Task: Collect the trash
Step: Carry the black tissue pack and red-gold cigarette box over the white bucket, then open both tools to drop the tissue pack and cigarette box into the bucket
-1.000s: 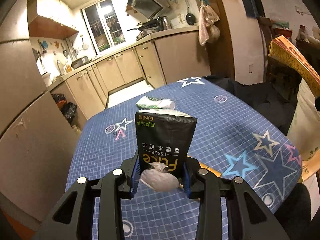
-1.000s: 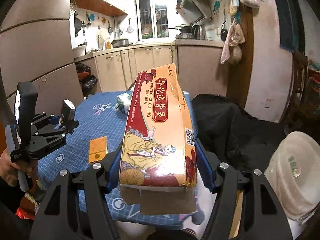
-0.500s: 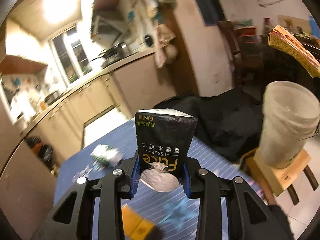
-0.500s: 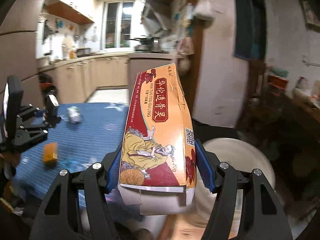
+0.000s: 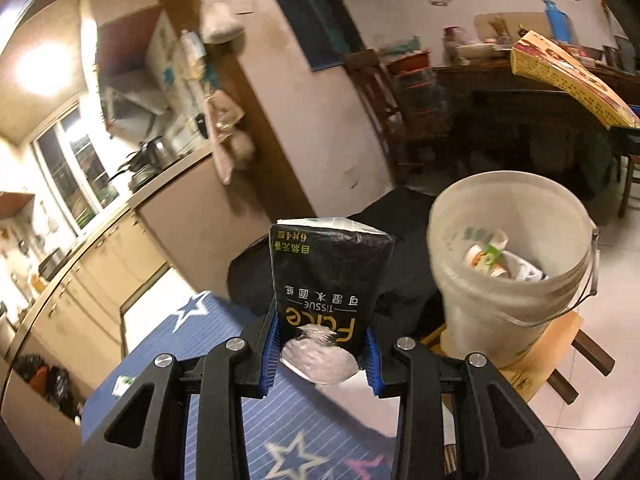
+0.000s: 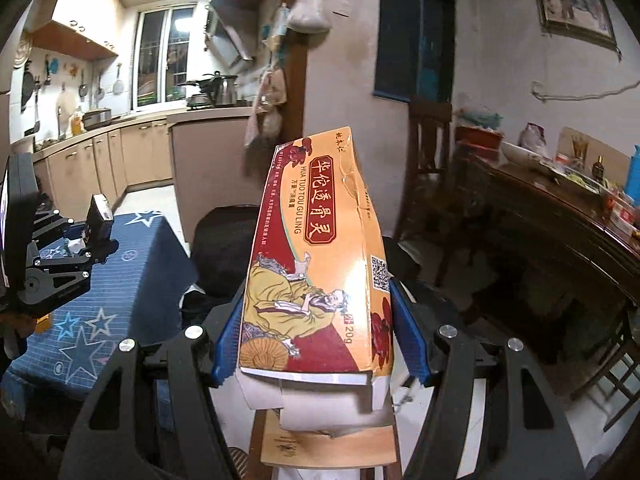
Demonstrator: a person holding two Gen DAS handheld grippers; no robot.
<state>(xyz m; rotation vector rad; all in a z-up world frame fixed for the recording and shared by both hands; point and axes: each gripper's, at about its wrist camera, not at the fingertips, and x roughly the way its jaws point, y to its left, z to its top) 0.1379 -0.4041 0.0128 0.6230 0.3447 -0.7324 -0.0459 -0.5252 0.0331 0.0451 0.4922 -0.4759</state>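
Left tool [image 5: 322, 354], jaws closed on a black tissue pack [image 5: 330, 276] printed "TISSUE", held upright over the bench [image 5: 224, 408] edge; the white bucket [image 5: 508, 276], already holding scraps, stands just right of the pack and beyond it. Right tool [image 6: 320, 340], jaws wide, clamps an orange carton [image 6: 316, 264] reading "HUA TUO TOU GU LING", "20g", long axis pointing away. The right tool appears nearer the bucket, though that view does not show the bucket clearly.

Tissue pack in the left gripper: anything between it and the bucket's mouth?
Nothing visible. The tissue pack is held left of the white bucket, whose mouth is uncovered, with only some trash at the bottom.
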